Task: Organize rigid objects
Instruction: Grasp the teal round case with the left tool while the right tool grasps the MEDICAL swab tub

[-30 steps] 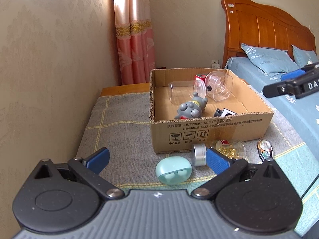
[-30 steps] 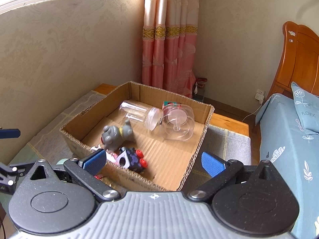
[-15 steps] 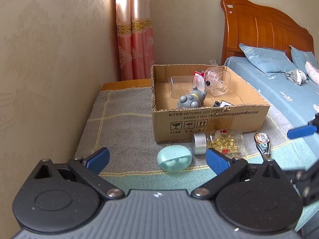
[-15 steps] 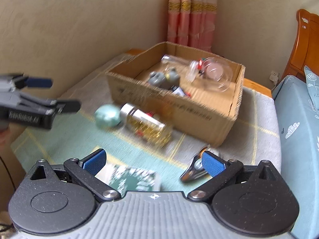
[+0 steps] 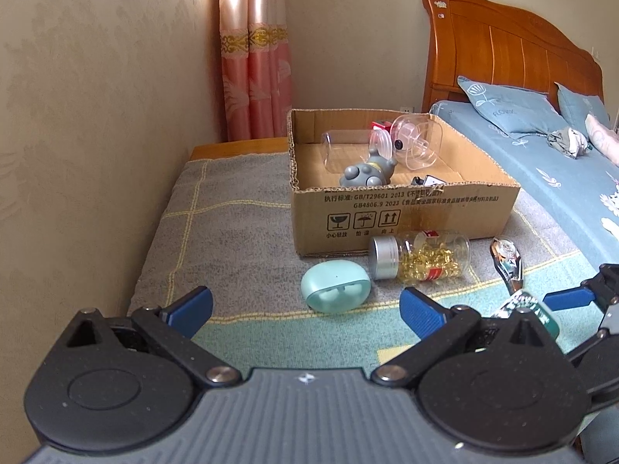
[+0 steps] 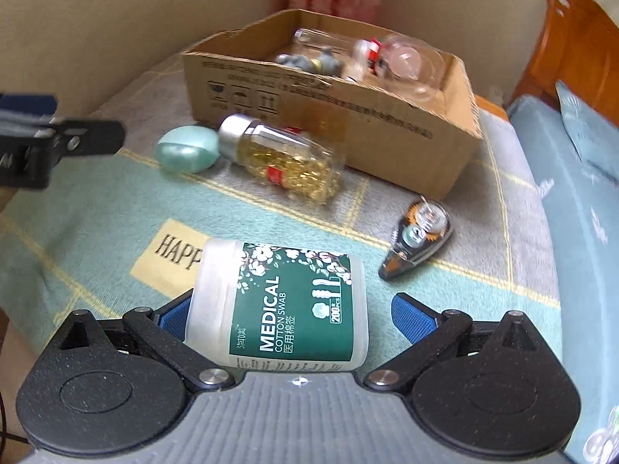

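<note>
Right wrist view: the right claw (image 6: 290,315), jaws spread, is positioned around a cotton swab jar (image 6: 280,303) lying on the blanket (image 6: 96,208). The left claw (image 5: 305,305) is held open, empty, near the earbud case (image 5: 336,286).

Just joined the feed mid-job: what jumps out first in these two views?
The green-labelled cotton swab tub lies on its side between the open right gripper fingers. Beyond it, the cardboard box already holds toys and clear jars, while a pill bottle and a mint case lie in front.
</note>
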Motion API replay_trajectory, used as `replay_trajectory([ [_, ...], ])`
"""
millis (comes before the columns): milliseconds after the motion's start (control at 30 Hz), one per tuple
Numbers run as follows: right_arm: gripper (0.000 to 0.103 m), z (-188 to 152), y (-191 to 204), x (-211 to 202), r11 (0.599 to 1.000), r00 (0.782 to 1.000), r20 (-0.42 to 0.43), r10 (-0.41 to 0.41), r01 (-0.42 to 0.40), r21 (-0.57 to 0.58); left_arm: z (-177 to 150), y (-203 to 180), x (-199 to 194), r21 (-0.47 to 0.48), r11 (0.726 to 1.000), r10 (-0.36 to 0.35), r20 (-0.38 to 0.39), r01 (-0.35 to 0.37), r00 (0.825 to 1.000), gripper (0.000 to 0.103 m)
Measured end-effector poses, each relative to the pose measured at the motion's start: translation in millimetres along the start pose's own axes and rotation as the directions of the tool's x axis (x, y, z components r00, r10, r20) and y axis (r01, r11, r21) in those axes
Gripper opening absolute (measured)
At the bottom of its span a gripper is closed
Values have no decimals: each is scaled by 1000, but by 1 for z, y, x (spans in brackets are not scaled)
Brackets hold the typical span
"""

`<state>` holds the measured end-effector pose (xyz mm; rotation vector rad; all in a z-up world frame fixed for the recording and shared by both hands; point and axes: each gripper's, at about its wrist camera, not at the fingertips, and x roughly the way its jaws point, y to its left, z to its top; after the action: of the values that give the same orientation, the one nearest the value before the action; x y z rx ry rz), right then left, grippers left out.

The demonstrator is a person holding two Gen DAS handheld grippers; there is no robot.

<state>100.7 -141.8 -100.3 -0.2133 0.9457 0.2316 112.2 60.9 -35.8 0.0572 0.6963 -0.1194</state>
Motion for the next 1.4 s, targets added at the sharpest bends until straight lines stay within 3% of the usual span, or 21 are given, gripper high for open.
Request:
replay_trajectory([
  [133,103,-4,-9,8,998,997,-32,-64,64,-5,-1,-3,12,15,1000,5,-24,-5,1000,102],
  [367,103,-12,-28,12,996,998,-50,29,-25,82,-3,-8,52,24,1000,-6,-110,9,994,102],
  [567,103,-16,-26,10,998,999,-23,33,-31,63,-5,-11,86,-15,1000,-15,-177,13,984,102],
  [833,103,-18,-27,11,998,999,4,43,-43,46,2,-14,99,-19,999,34,-160,-37,987,102],
  [1033,103,-19,-27,11,998,999,8,47,-47,39,-2,6,96,-82,994,53,-169,-68,984,102],
  [1400,103,-22,-29,10,998,998,26,51,-52,32,-1,0,98,-33,998,58,-123,-63,991,99],
])
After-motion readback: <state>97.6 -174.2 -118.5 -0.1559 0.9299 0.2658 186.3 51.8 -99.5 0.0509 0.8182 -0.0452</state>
